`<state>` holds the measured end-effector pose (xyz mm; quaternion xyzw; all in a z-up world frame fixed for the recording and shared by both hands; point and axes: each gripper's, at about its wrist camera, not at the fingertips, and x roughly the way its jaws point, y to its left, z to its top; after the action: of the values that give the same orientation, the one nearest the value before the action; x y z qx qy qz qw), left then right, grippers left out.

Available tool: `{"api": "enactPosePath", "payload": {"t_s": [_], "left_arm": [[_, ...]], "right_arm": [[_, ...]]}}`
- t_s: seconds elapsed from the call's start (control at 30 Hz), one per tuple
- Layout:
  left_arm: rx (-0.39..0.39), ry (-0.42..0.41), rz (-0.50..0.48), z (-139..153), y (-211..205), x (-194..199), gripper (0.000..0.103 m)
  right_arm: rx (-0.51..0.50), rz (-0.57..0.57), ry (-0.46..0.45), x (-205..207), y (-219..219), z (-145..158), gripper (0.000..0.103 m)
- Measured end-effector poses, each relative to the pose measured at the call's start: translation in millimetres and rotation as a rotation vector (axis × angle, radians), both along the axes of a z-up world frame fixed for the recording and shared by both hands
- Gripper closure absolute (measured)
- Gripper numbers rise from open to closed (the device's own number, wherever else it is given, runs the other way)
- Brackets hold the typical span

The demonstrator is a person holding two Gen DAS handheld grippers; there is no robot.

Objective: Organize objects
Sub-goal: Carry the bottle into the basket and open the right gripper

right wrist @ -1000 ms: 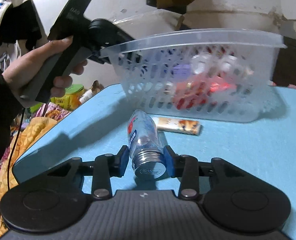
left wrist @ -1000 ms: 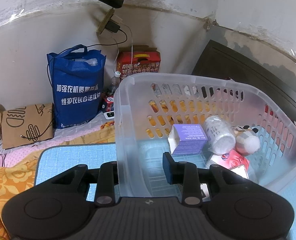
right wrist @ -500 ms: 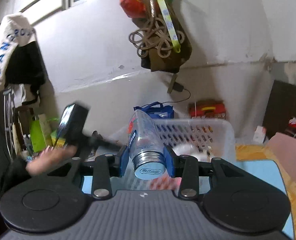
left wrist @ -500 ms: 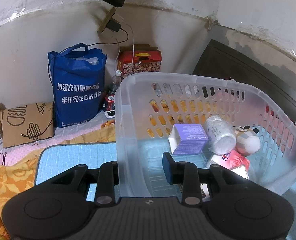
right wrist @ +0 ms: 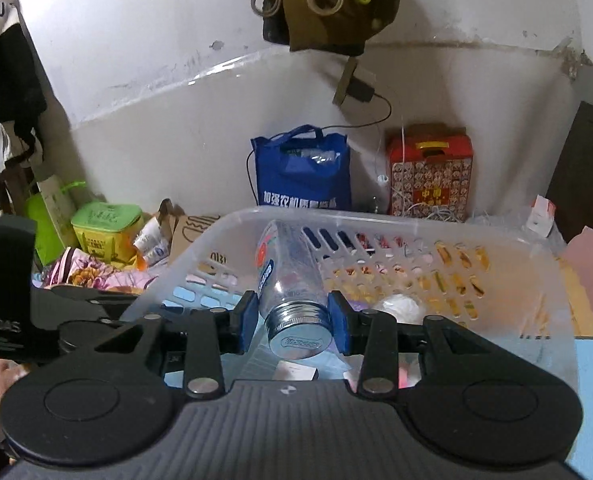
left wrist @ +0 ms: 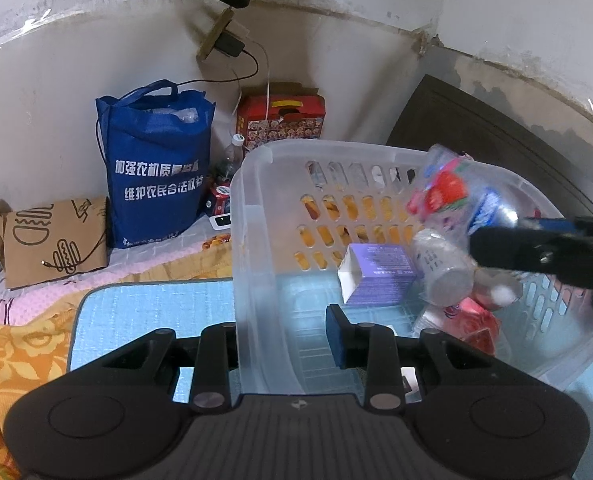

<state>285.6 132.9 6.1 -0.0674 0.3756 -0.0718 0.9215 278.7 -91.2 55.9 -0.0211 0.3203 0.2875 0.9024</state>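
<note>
Blue mat (left wrist: 144, 312) bears basket (left wrist: 256, 216) holding purple box (left wrist: 380, 276); right tool (right wrist: 292, 320) grips bottle (right wrist: 288, 276).

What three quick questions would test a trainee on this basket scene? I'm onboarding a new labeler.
1. True or false: the right claw is shut on the clear bottle.
2. Which box lies inside the basket? A) purple box B) red gift box C) cardboard box
3. Fill in: the left claw grips the basket's ____.

Key: 1 true; 2 A; 3 wall, one finger on each side.
</note>
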Motion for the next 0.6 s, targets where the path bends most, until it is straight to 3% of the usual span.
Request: {"api": "enactPosePath", "payload": {"t_s": [0.1, 0.17, 0.23, 0.33, 0.43, 0.6], "left_arm": [[-0.004, 0.001, 0.001, 0, 0, -1, 0.067], [-0.003, 0.004, -0.002, 0, 1, 0, 0.067], [-0.002, 0.001, -0.003, 0, 1, -1, 0.067], [0.002, 0.001, -0.004, 0, 0, -1, 0.067], [-0.001, 0.003, -0.008, 0, 0, -1, 0.067], [-0.003, -0.008, -0.012, 0, 1, -2, 0.067]], "right_arm": [[-0.009, -0.008, -0.016, 1, 1, -2, 0.046], [-0.009, -0.037, -0.03, -3, -3, 2, 0.014], [0.015, -0.065, -0.086, -14, -11, 11, 0.007], [0.059, -0.119, -0.139, -36, -32, 19, 0.0], [0.114, -0.17, -0.176, -67, -63, 20, 0.0], [0.187, -0.243, -0.189, -125, -103, -2, 0.0]]}}
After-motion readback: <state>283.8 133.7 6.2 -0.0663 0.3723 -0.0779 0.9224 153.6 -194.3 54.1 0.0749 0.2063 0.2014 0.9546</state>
